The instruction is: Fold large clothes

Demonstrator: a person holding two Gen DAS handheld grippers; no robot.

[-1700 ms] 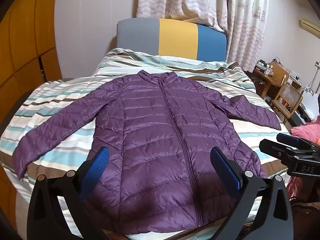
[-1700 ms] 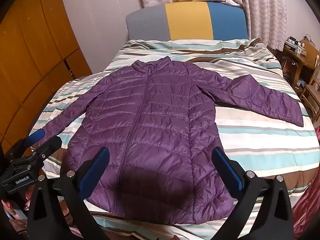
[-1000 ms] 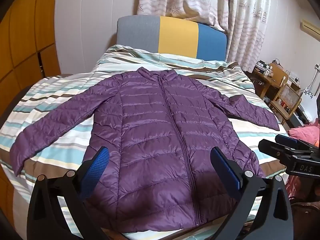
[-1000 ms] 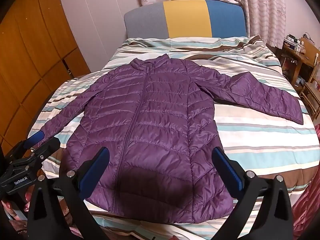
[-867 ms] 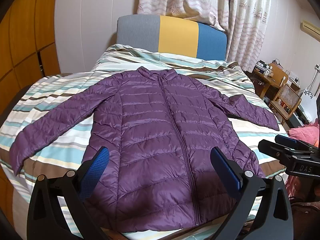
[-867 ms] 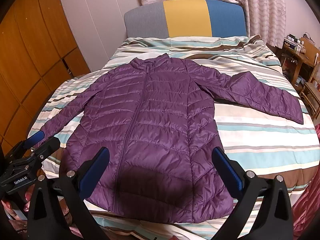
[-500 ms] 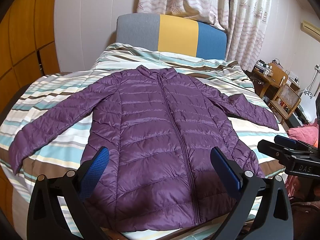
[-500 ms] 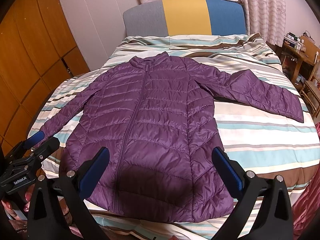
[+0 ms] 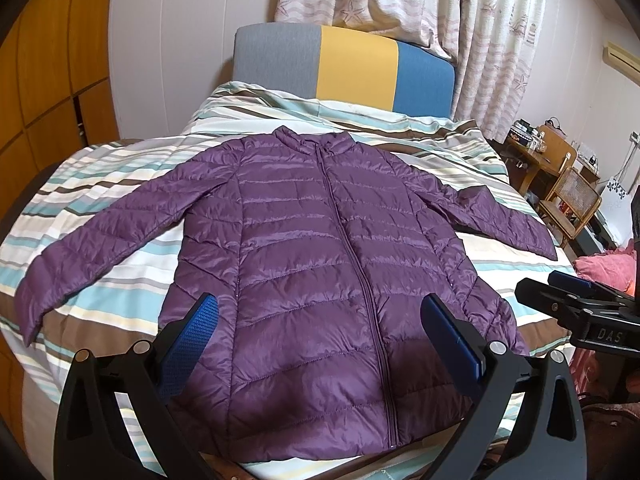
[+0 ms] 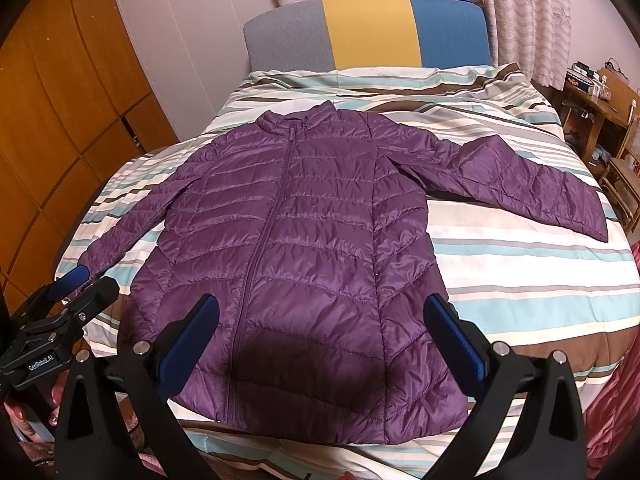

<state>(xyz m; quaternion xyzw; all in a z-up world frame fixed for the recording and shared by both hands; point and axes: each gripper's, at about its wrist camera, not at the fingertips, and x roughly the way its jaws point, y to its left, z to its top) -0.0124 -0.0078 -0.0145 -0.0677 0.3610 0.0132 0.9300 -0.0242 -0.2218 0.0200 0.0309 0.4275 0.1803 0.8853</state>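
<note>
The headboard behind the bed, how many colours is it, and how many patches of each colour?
Grey patch: 1
Yellow patch: 1
Blue patch: 1
Total: 3 patches on the headboard, in 3 colours, side by side from left to right.

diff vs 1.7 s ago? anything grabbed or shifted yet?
Nothing grabbed. Both views have drifted slightly: the purple puffer jacket sits a bit higher in frame with more of the bed's near edge showing, so both claws seem to have tilted or shifted a little. Left claw and right claw stay open and empty. Jacket stays flat, zipped, sleeves spread on the striped duvet.
</note>
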